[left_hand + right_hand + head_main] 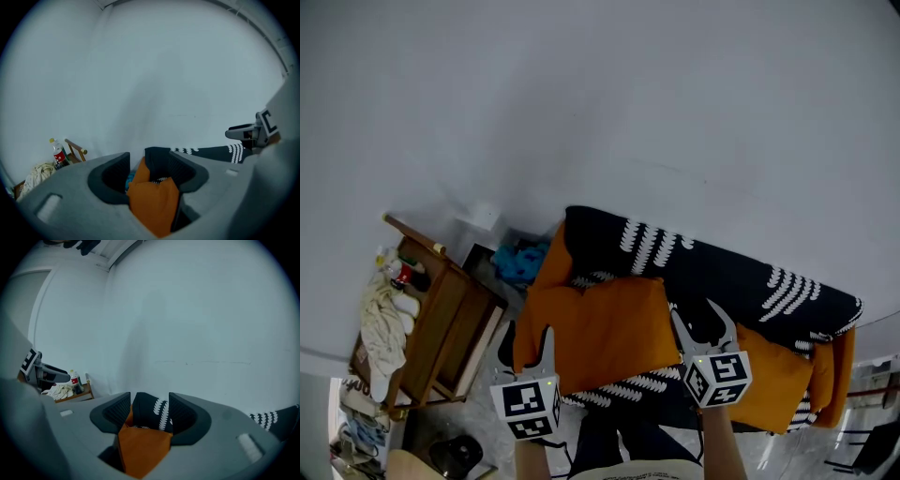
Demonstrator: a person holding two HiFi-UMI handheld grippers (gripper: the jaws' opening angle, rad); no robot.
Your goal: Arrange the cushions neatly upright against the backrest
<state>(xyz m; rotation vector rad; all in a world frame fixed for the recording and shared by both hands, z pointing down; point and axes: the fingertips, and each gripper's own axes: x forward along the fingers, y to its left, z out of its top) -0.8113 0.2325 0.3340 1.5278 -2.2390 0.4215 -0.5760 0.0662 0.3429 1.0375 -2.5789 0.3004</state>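
Observation:
A large orange cushion (600, 328) lies on the seat of a sofa (722, 272) covered in black cloth with white marks. A second orange cushion (773, 375) lies to its right. My left gripper (532, 342) hovers at the large cushion's near left corner and my right gripper (698, 314) at its near right edge. Both are open. In the left gripper view (150, 157) and the right gripper view (149, 397) the orange cushion (154, 204) (140, 448) shows through the gap between the jaws, with the black backrest (150, 413) behind it.
A wooden side table (441, 328) stands left of the sofa, with a bottle (58, 154) and a pale cloth (384, 319) on it. A blue cloth (520, 261) lies by the sofa's left arm. A white wall (628, 103) rises behind.

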